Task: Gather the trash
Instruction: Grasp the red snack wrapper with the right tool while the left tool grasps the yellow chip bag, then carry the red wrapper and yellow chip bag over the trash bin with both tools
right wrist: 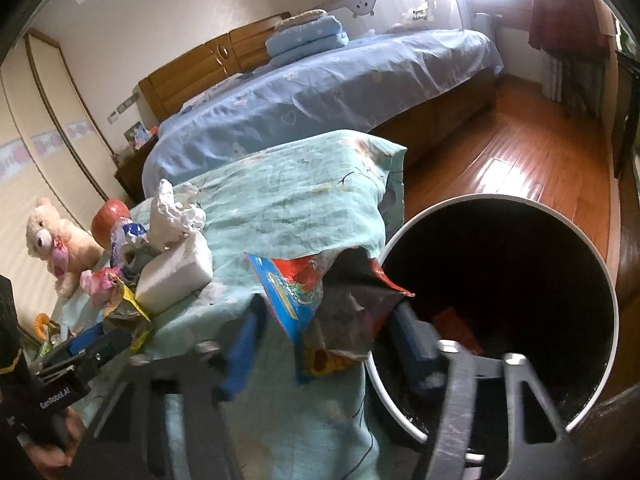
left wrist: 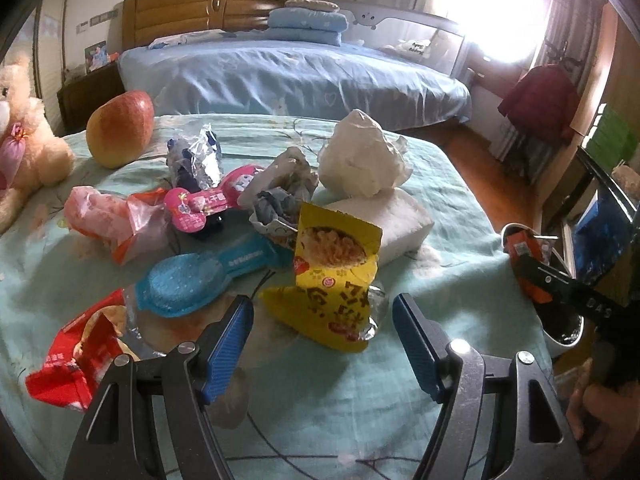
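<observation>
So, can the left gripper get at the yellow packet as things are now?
Probably yes. The left gripper is open, and the yellow packet stands just ahead of its fingers with nothing between them.

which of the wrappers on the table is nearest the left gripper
The yellow wrapper, standing crumpled just ahead of the left gripper, in line with the gap between its open fingers. The red wrapper, blue one and pink ones lie off to the left.
</observation>
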Tool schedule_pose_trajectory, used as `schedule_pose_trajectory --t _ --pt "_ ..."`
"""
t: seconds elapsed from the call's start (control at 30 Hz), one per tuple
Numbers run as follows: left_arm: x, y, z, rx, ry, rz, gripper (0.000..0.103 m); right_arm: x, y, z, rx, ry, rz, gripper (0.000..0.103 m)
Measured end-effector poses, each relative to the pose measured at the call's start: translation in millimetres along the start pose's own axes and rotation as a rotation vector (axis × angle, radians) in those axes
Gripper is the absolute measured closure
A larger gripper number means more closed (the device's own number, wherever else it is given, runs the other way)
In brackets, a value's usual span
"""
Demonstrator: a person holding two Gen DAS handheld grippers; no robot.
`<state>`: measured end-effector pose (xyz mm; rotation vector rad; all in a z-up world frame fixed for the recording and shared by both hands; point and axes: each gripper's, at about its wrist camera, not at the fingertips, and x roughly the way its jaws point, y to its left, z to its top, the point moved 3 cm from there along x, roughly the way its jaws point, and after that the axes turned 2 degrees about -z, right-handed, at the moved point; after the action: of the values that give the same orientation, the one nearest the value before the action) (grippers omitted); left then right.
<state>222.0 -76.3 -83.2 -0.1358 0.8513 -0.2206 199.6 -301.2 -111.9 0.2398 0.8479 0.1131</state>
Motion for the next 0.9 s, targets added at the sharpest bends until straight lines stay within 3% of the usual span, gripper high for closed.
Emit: schedule_pose_trajectory --t 0.07,0.1,0.27,0.4,0.9 --pt "3 2 0 -0.006 0.001 -0.004 0.036 0 1 0 -0.01 0.001 -0.009 0.062" --pt "4 2 1 -0.008 0.002 -0.006 0.043 -1 3 0 -0.019 -0.005 -0.011 0.068" --pt "11 5 0 -0.026 0.031 -0.04 0.079 -6 14 -1 -0.058 -0.017 -0.008 0.078" --pt "11 6 0 -0.029 0.028 -0.056 0.096 -9 29 -5 -0.084 -0.012 0.019 0.085" --pt "-11 1 -13 0.011 0.005 -0.066 0.102 -23 59 -27 -0.1 0.004 0.092 0.09"
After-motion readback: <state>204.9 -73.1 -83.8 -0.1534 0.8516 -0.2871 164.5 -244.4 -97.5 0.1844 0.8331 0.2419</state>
